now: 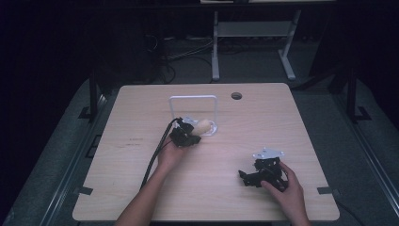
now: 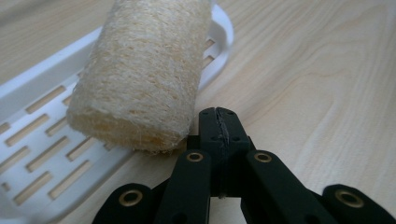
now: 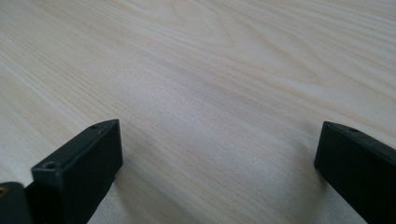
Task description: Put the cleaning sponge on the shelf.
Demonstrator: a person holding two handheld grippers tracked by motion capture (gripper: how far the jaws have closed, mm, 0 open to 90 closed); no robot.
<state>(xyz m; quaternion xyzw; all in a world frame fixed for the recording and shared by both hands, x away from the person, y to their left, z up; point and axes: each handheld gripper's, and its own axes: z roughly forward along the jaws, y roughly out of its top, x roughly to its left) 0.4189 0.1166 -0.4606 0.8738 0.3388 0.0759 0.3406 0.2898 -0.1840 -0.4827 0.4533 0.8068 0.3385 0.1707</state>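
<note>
Where the high view looks down on the wooden table (image 1: 141, 188), a pale sponge roll (image 1: 203, 126) lies on a white slotted tray (image 1: 212, 130) just ahead of the left gripper (image 1: 187, 137). In the left gripper view, the fibrous loofah cylinder (image 2: 140, 74) points its long axis away up the tray (image 2: 37, 154), its near end beside the jaws, which are pressed together on nothing. In the right gripper view, the jaws stand spread wide over bare wood.

A dim room seen from above: only the pale table (image 1: 141, 188) catches light, its surroundings from nine to three o'clock nearly black. Up close, the loofah (image 2: 140, 74) is sharp; wood grain blurs toward twelve o'clock.
</note>
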